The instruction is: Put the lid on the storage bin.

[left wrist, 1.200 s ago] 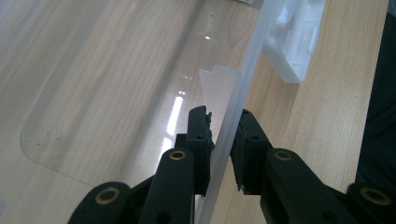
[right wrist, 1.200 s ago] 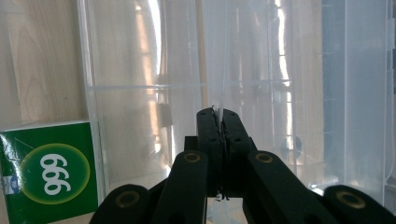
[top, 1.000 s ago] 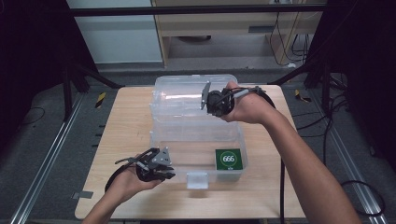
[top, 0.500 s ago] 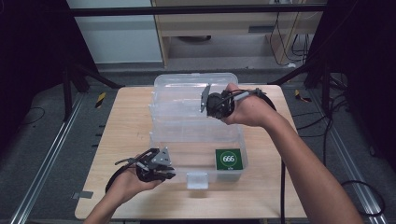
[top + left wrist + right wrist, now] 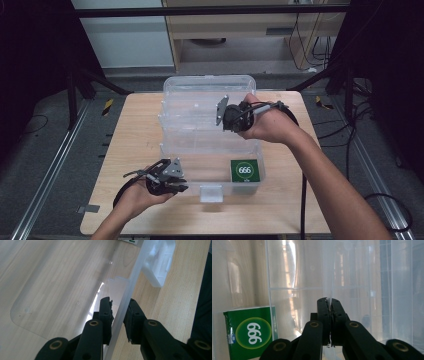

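A clear plastic box [image 5: 210, 150] stands open in the middle of the wooden table [image 5: 130, 140]. Inside, at its front right, lies a green carton [image 5: 244, 171] marked 666, which shows low on the left [image 5: 249, 332] in the right gripper view. My left gripper [image 5: 179, 188] is at the box's front left corner. Its jaws sit on either side of the clear front wall [image 5: 130, 282], closed against it [image 5: 118, 315]. My right gripper [image 5: 223, 119] is over the box's middle, shut on a thin clear plastic edge [image 5: 329, 301], apparently the lid's.
A white latch [image 5: 210, 192] juts from the box's front wall, also visible as the white latch [image 5: 160, 262] in the left gripper view. Bare table lies left and right of the box. Dark stands and cables surround the table on the floor.
My right gripper has shifted slightly toward the near side with the clear edge in its jaws. The left gripper has stayed put on the front wall.
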The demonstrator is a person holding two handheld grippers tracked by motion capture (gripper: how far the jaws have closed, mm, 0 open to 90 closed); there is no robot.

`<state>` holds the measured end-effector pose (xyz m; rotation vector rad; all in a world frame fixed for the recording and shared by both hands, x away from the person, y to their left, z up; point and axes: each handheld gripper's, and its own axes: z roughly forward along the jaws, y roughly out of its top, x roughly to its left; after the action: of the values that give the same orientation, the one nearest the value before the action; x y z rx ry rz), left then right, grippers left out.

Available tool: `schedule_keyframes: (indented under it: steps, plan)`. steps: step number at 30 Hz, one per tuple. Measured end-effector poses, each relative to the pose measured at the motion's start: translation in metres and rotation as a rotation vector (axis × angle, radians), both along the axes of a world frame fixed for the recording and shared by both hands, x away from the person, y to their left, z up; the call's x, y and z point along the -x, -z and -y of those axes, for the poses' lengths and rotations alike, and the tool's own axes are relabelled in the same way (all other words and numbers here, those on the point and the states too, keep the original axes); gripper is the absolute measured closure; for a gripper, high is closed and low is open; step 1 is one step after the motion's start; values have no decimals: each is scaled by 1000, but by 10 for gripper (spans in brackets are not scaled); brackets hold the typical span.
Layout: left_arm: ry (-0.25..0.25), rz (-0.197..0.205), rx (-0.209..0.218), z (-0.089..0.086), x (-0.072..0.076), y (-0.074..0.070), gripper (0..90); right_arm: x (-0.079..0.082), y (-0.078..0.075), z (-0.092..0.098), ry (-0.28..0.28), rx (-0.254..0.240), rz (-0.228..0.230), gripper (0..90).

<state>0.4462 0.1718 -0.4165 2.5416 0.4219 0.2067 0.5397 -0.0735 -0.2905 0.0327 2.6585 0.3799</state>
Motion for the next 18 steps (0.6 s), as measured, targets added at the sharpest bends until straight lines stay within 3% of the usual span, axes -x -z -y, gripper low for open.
schedule_keyframes:
  steps: [18]
  plan:
    - [-11, 6, 11, 0, 1, 1, 762, 22, 3, 4, -23, -16, 39, 873]
